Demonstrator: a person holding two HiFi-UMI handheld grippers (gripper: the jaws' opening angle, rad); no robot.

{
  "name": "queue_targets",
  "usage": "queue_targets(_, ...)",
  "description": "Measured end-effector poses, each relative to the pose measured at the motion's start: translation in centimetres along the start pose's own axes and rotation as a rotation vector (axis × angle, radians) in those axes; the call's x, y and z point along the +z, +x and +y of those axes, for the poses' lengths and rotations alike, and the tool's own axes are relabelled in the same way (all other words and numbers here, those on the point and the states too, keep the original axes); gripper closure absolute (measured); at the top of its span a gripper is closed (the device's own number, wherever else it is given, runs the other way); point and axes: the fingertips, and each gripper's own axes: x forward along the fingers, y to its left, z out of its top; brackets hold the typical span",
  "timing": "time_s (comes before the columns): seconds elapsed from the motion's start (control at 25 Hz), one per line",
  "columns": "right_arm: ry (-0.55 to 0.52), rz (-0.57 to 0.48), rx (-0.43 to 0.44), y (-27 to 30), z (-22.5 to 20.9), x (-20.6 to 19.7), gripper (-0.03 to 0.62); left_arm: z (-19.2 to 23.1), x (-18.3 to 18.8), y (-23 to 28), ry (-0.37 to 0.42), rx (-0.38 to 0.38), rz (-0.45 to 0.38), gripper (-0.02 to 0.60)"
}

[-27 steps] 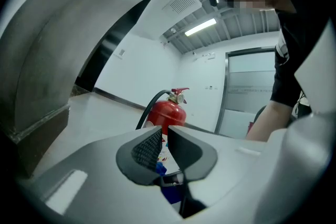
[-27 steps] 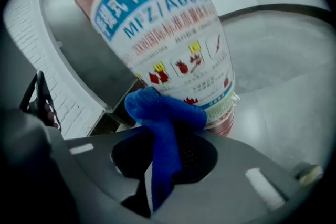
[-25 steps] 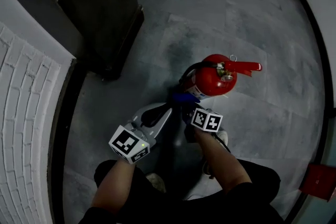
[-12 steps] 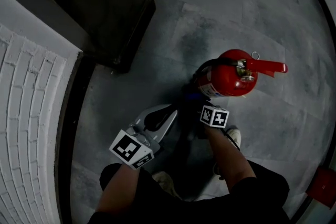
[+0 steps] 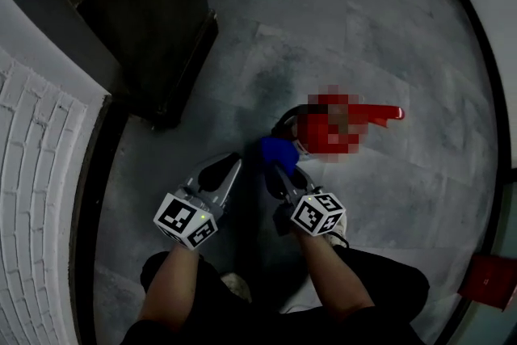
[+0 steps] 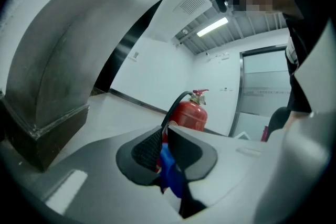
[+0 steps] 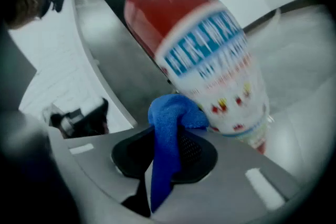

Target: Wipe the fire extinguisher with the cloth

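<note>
At the near left, your left gripper has its jaws drawn together on nothing, while just to its right your right gripper clamps the blue cloth, bunched against the lower labelled body of the red fire extinguisher, which stands upright on the grey floor

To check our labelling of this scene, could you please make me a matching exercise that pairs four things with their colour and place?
Things:
1. fire extinguisher
2. cloth
3. hose
4. brick wall

Descriptions:
A. blue, pinched by the right gripper
B. white, at the head view's left
C. red, upright on the floor
D. black, curving down the extinguisher's side

Pairs: 1-C, 2-A, 3-D, 4-B.
</note>
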Motion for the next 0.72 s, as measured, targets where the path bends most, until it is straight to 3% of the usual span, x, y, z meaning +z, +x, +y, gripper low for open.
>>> queue_targets(0.16, 0.036, -0.162, 0.272, -1.5, 8.1, 6.6, 0.530, 1.3, 0.6, 0.2, -0.050, 0.013, -0.042, 0.549)
queue_targets(0.24, 0.150, -0.246, 0.398, -2.5, 10.8, 9.2, 0.530, 1.7, 0.6, 0.3, -0.081, 0.009, -0.052, 0.549)
queue_targets(0.32, 0.261, -0.349, 0.460, -3.3, 11.9, 11.7, 0.530, 1.9, 0.4, 0.4, -0.094, 0.004, -0.049, 0.549)
queue_targets(0.52, 0.504, -0.558, 0.386, -4.2, 8.7, 14.0, 0.530, 1.7, 0.1, 0.0, -0.067, -0.014, -0.031, 0.549)
queue_targets(0.72, 0.543, -0.561, 0.356, -2.7, 7.0, 13.4, 0.530, 0.5, 0.9, -0.1, -0.036, -0.027, -0.042, 0.549)
